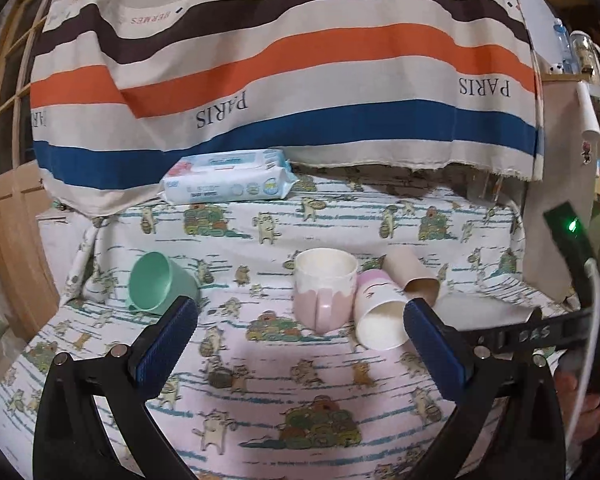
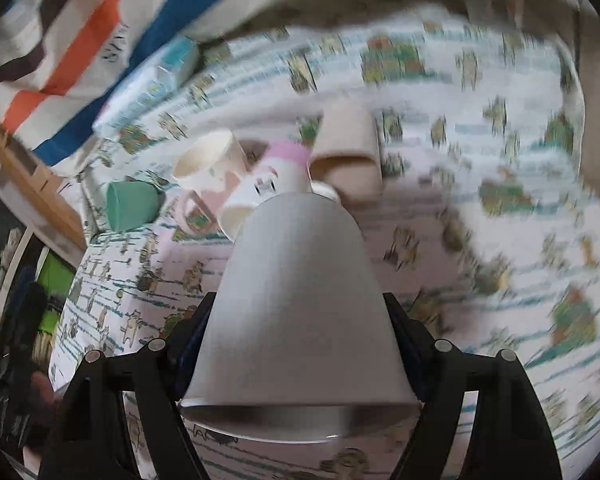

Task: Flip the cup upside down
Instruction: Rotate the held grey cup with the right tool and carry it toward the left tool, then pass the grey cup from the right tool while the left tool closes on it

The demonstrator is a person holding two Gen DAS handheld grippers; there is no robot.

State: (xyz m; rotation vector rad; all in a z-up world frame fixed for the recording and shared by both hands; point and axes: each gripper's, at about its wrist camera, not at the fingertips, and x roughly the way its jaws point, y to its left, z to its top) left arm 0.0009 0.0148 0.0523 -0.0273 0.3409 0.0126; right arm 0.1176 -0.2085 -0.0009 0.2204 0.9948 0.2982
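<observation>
My right gripper (image 2: pixel 298 344) is shut on a white paper cup (image 2: pixel 296 304), held above the table with its rim towards the camera and its base pointing away; the view is motion-blurred. The same cup (image 1: pixel 480 307) shows in the left wrist view at right, with the right gripper's black arm beside it. My left gripper (image 1: pixel 300 330) is open and empty, low over the cloth in front of the other cups.
On the cat-print tablecloth (image 1: pixel 284 392) stand a pink mug (image 1: pixel 324 290), upright, a pink-and-white paper cup (image 1: pixel 378 316) on its side, a brown paper cup (image 1: pixel 414 278) on its side and a green cup (image 1: pixel 158 282) tipped over. A wipes pack (image 1: pixel 226 176) lies at the back under a striped cloth (image 1: pixel 284 60).
</observation>
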